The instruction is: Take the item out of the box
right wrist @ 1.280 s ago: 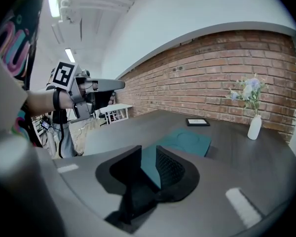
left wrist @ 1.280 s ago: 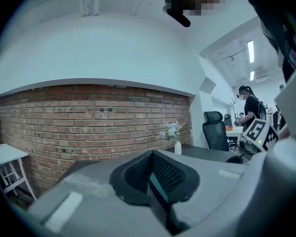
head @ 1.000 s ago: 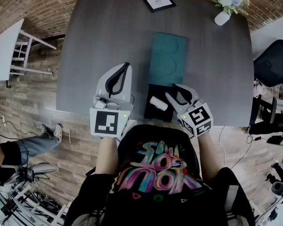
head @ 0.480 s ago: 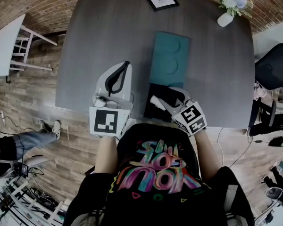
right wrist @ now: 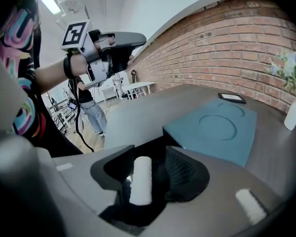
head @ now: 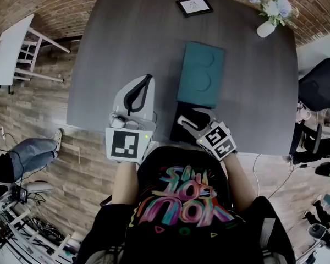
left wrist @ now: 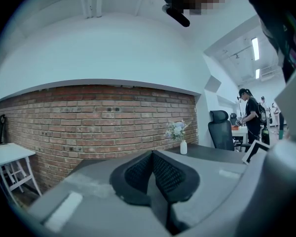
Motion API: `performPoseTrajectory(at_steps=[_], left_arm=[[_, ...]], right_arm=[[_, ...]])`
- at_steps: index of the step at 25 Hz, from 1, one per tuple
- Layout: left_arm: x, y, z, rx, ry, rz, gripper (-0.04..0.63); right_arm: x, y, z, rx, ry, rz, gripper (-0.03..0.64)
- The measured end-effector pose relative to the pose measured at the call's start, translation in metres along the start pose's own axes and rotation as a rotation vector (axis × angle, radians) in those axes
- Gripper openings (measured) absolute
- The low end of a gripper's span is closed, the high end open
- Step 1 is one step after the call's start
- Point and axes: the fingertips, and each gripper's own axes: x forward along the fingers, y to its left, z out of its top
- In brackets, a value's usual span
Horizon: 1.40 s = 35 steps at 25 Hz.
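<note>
I'm on the pick-up step, and the white roll (right wrist: 140, 180) lies inside the black box (head: 179, 132), lengthwise between my right gripper's (right wrist: 153, 158) jaws. Those jaws stand at their widest, straddling the roll without pinching it. It sits closer to the left pad, and whether it brushes that pad I can't quite tell from this angle. To do this well, I'd centre the roll between the pads and close gently on its middle. Then I'd lift straight up, clear of the box walls and away from the teal lid (head: 201, 75) just beyond the box. My left gripper (left wrist: 152, 173) hovers to the left of the box, jaws pressed together on nothing.
</note>
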Motion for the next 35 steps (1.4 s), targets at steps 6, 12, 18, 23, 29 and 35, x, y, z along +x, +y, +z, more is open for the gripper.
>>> performPoseTrajectory(at_steps=[6, 12, 18, 23, 29, 35], left_arm=[[-0.004, 0.007, -0.004, -0.013, 0.007, 0.021, 0.000], [-0.006, 0.012, -0.006, -0.022, 0.010, 0.028, 0.000], [-0.004, 0.013, -0.008, -0.027, 0.008, 0.027, 0.000], [-0.003, 0.013, -0.008, -0.032, 0.006, 0.024, 0.000], [-0.005, 0.017, -0.009, -0.037, 0.002, 0.031, 0.000], [-0.011, 0.025, -0.012, -0.045, 0.002, 0.047, 0.000]], right_arm=[[0.012, 0.012, -0.003, -0.066, 0.059, 0.032, 0.187], [0.022, 0.018, -0.014, -0.163, 0.145, 0.038, 0.181], [0.030, 0.021, -0.024, -0.205, 0.250, 0.035, 0.181], [0.033, 0.020, -0.031, -0.201, 0.320, 0.038, 0.179], [0.037, 0.020, -0.039, -0.232, 0.415, 0.031, 0.176], [0.038, 0.019, -0.046, -0.276, 0.462, 0.026, 0.146]])
